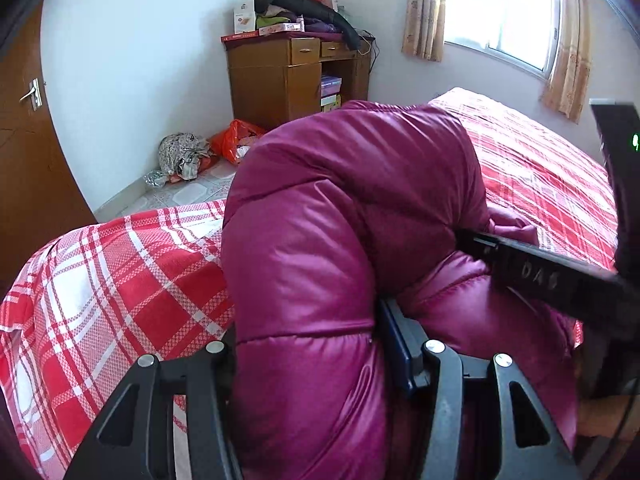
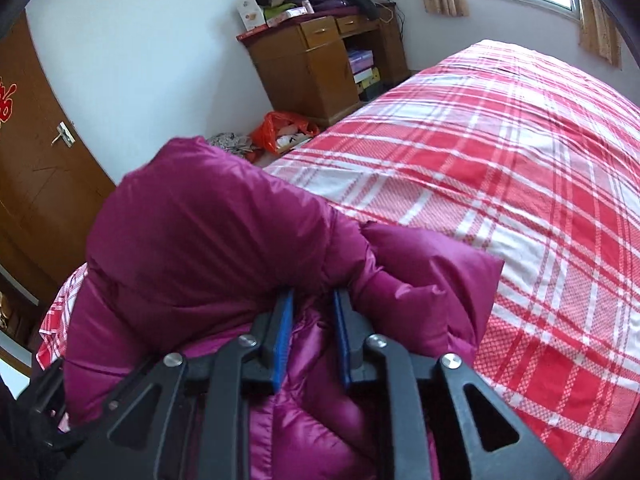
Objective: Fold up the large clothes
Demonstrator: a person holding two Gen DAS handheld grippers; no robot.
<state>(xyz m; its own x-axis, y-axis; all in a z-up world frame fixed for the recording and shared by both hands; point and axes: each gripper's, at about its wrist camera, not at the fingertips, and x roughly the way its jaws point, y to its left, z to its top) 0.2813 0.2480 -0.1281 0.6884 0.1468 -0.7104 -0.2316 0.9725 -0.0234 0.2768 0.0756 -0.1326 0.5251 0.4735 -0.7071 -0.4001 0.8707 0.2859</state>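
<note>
Item: one magenta down jacket (image 1: 320, 208), bulky and quilted, lying at the near edge of the bed (image 1: 100, 264), which is wearing a red-and-white plaid cover; the far half of the bed toward the window is lying bare of clothing. Condition of fold: partway, by my reading; a thick padded section is arching up and over the lower body of the garment as a rounded roll, and a loose flap (image 2: 436, 264) is sticking out toward the middle of the bed, so the bundle is not yet lying flat or squared. Left claw (image 1: 308, 344): standing moderately wide and pinching the fat rolled section, the padding filling the gap between its jaws. Right claw (image 2: 310, 332): jaws standing close together with glossy jacket fabric between the blue pads; whether the pads are actually pressing on it I cannot tell, since a slim gap is showing on either side of the fabric. Remaining, as judged: bringing the raised roll down onto the body, tucking the flap in, flattening the whole
</note>
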